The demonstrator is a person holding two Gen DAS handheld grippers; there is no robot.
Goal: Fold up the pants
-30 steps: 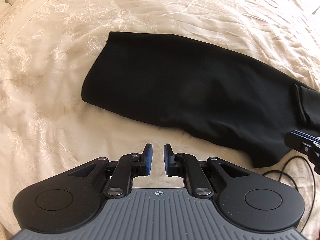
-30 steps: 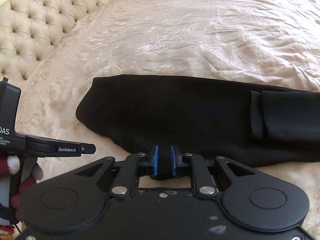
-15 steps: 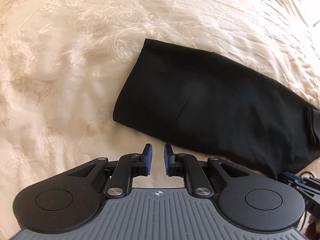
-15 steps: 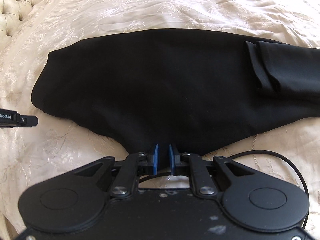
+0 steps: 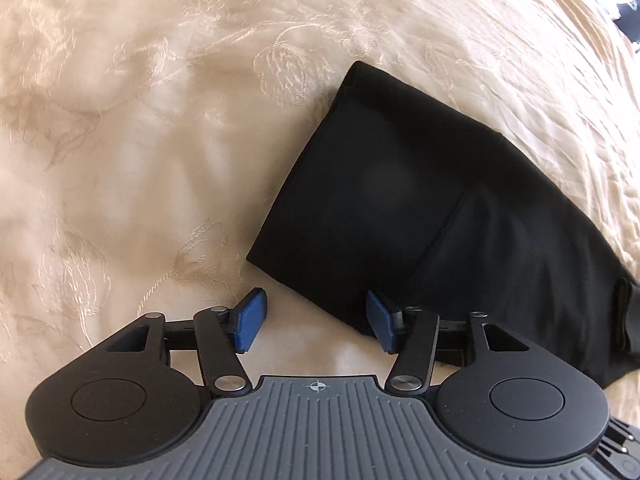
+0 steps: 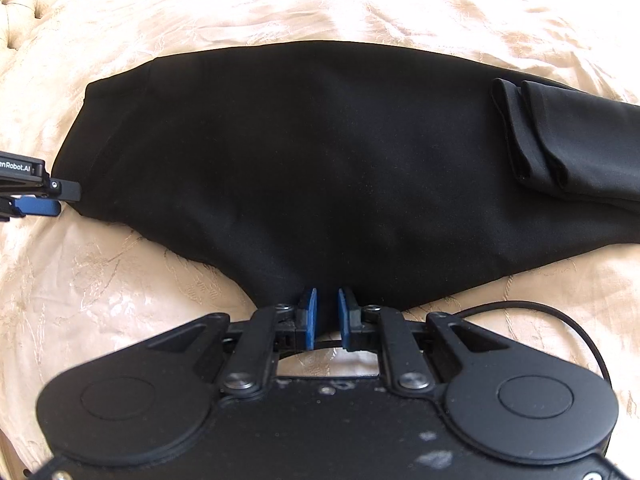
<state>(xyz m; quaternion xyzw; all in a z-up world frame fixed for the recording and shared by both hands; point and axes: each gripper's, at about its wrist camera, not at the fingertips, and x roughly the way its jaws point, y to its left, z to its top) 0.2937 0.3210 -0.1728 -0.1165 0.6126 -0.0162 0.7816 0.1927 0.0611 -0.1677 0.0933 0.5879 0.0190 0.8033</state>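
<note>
Cream embroidered bedspread (image 5: pixel 140 160); one pair of black pants (image 6: pixel 320 152); left tool (image 5: pixel 314 326) spread, right tool (image 6: pixel 327 318) pinching the pants' hem.

Bright daylight — the bedspread (image 6: pixel 360 8) glares, washed out; the pants (image 6: pixel 320 160) read flat black. Fisheye bending at the edges — slight blur.

Black pants (image 6: pixel 340 160) are lying flat on the cream embroidered bedspread (image 6: pixel 120 280), stretching lengthwise across it. The legs are lying doubled over each other, with the cuff ends (image 6: pixel 528 136) folded back on top toward the right. One squared end (image 5: pixel 320 184) is pointing toward the bedspread's open middle.
</note>
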